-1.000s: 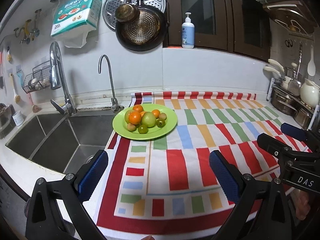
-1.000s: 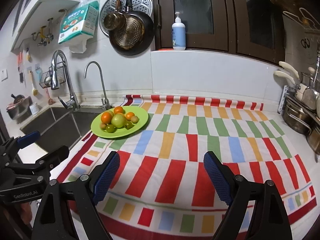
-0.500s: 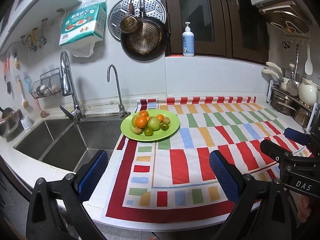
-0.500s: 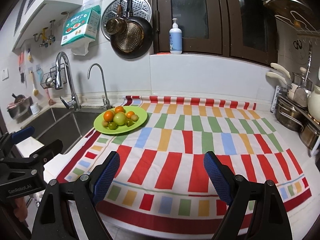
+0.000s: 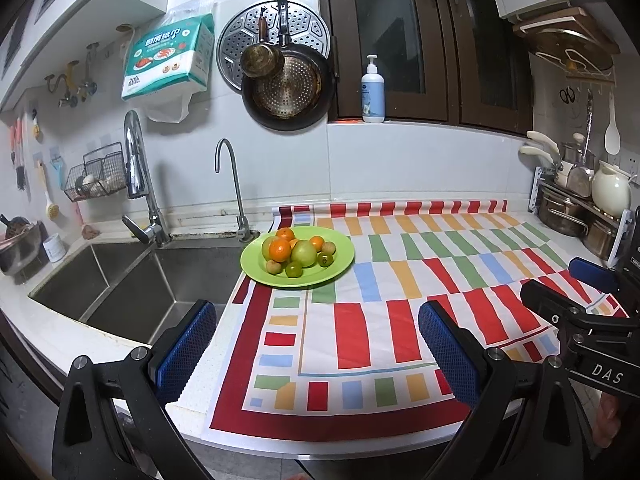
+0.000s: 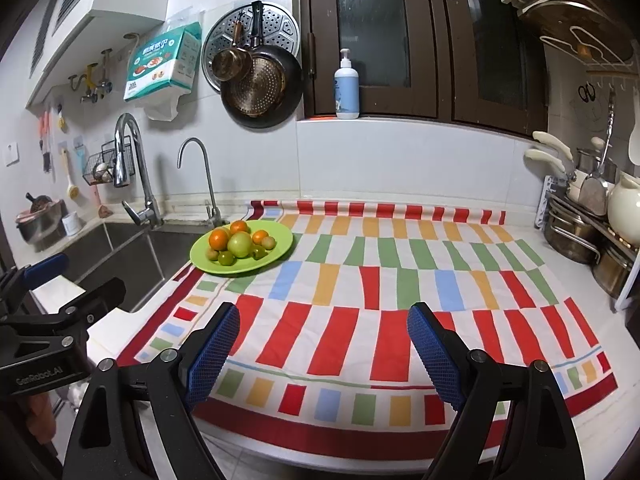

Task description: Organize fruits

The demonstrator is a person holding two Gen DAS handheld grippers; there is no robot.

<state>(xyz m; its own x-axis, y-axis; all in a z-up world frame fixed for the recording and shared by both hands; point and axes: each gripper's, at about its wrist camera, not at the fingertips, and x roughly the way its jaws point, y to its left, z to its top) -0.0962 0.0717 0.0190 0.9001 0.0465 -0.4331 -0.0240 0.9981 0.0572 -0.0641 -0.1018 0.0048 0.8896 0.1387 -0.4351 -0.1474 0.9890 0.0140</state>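
Observation:
A green plate (image 5: 340,266) sits at the far left of a striped cloth, beside the sink. It holds a pile of fruit: oranges (image 5: 279,249), a large green fruit (image 5: 304,253) and several small green and brownish ones. The plate also shows in the right wrist view (image 6: 280,252) with the same pile of fruit (image 6: 240,243). My left gripper (image 5: 316,356) is open and empty, well back from the plate near the counter's front edge. My right gripper (image 6: 322,354) is open and empty, over the cloth's front edge, right of the left gripper (image 6: 60,280).
A double steel sink (image 5: 132,280) with two taps lies left of the plate. Pots and a white kettle (image 6: 624,208) stand on a rack at the right. Pans hang on the wall; a soap bottle (image 5: 373,90) stands on the ledge. The striped cloth (image 6: 400,280) covers the counter.
Both grippers have drawn back from the counter; the plate looks farther away and the counter's front edge now shows. Both jaws stay open and empty.

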